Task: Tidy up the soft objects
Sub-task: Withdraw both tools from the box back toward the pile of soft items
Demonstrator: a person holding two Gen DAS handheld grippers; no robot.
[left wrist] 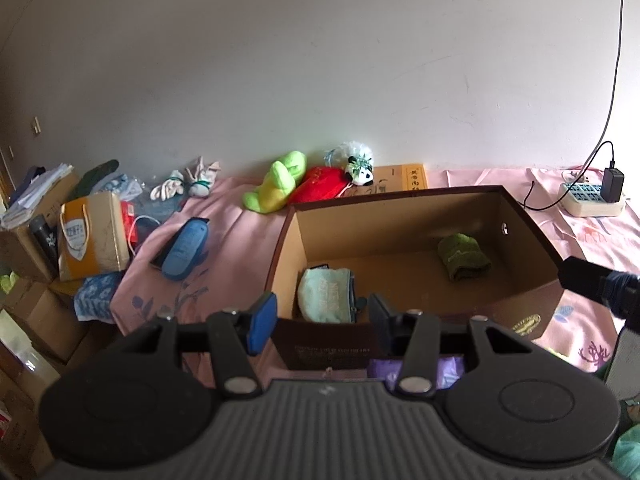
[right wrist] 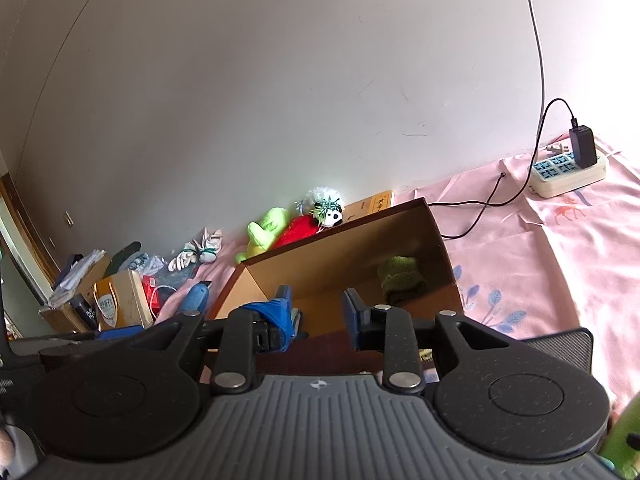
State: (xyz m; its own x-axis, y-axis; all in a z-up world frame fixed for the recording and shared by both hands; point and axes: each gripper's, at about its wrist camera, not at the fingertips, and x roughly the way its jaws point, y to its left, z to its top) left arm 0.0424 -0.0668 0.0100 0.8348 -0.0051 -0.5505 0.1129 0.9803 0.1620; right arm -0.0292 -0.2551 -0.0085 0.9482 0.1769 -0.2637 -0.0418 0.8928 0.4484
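An open brown cardboard box (left wrist: 400, 194) stands on the pink bedsheet. Inside lie a mint-green folded cloth (left wrist: 324, 294) at the near left corner and a rolled dark green towel (left wrist: 464, 256) at the right. My left gripper (left wrist: 320, 320) hovers open just before the box's near wall, with nothing between its fingers. The right gripper (right wrist: 318, 316) also faces the box (right wrist: 332, 232) from the near side; its jaws stand slightly apart and empty. The green towel (right wrist: 402, 280) shows beyond it. Against the wall lie a lime-green plush (left wrist: 276, 182), a red plush (left wrist: 320, 184) and a small panda (left wrist: 362, 170).
White gloves (left wrist: 188, 184) and a blue slipper-like item (left wrist: 186, 248) lie left of the box. A paper bag (left wrist: 92, 236) and cardboard boxes crowd the bed's left edge. A power strip (left wrist: 592, 196) with a charger and cable sits at the far right. A yellow book (left wrist: 404, 178) leans behind the box.
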